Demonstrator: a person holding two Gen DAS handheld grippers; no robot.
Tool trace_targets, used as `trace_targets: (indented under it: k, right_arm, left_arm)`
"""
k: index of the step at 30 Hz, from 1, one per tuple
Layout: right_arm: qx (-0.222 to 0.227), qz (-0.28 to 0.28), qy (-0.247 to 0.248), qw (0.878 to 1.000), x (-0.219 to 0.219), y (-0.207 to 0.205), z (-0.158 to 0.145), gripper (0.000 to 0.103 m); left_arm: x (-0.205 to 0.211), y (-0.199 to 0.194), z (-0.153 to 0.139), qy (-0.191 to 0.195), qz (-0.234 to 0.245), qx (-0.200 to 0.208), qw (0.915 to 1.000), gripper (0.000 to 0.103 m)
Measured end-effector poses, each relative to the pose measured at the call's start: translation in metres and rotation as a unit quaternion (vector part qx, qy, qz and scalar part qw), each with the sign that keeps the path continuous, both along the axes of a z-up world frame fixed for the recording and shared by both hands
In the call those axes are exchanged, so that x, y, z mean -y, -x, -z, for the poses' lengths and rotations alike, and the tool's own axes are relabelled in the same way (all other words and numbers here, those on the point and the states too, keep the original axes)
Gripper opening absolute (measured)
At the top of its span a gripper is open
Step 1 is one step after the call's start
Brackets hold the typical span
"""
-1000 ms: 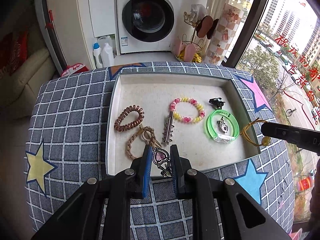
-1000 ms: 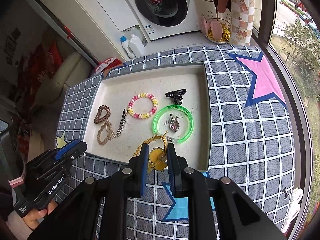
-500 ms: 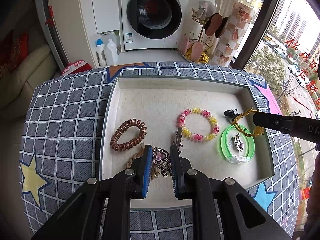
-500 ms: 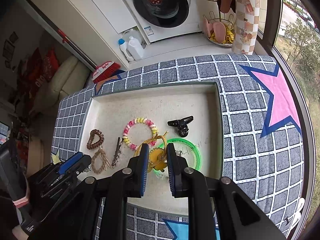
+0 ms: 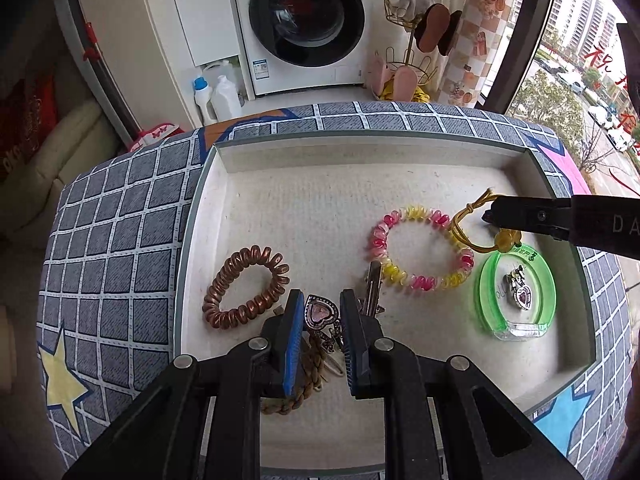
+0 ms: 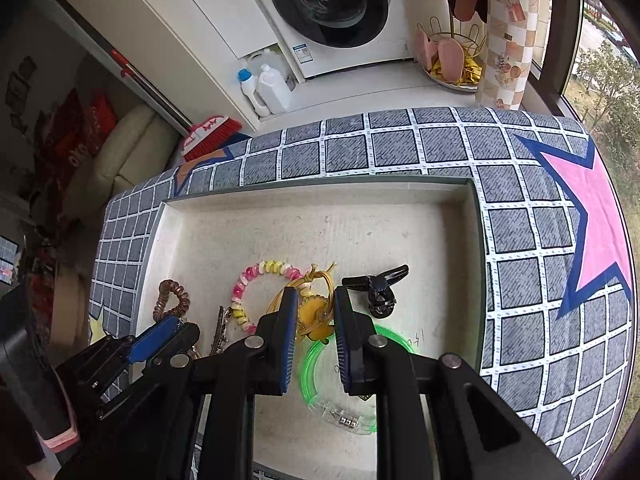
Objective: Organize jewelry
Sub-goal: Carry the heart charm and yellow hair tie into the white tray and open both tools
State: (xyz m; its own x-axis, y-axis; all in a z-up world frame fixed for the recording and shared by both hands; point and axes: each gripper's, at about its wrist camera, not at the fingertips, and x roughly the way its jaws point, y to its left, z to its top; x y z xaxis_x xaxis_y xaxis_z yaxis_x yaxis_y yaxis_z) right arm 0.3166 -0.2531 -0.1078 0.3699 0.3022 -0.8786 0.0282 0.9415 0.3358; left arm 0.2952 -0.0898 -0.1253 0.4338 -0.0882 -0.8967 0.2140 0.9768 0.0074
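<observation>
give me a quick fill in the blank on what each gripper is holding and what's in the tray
The left gripper is shut on a ____-shaped pendant.
The right gripper holds a ____ hair tie.
The bangle in the tray is ____.
Missing words: heart; yellow; green

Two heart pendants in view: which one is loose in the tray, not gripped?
The heart pendant lying inside the green bangle, at the tray's right. The other heart pendant is clamped in the left hand-held gripper.
</observation>
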Motion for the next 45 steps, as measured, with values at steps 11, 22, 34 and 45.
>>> trace_targets:
  k: [11, 22, 34, 45]
  right_arm:
    - [-0.030, -0.014, 0.023, 0.999, -0.003, -0.006, 0.022, 0.020]
    - [-0.045, -0.010, 0.011, 0.999, -0.002, -0.004, 0.024, 0.040]
    - [-0.037, 0.022, -0.023, 0.999, 0.011, 0.008, 0.008, 0.049]
    - [-0.045, 0.043, -0.018, 0.998, 0.027, 0.027, 0.005, 0.050]
  left_arm:
    - [0.000, -0.001, 0.014, -0.013, -0.010, -0.012, 0.9998, 0.031]
    - [0.004, -0.001, 0.013, -0.026, -0.008, -0.016, 0.9995, 0.031]
    - [0.005, 0.003, -0.001, -0.023, 0.000, -0.012, 0.9997, 0.031]
    - [0.010, 0.007, -0.006, -0.039, 0.013, -0.008, 0.9991, 0.031]
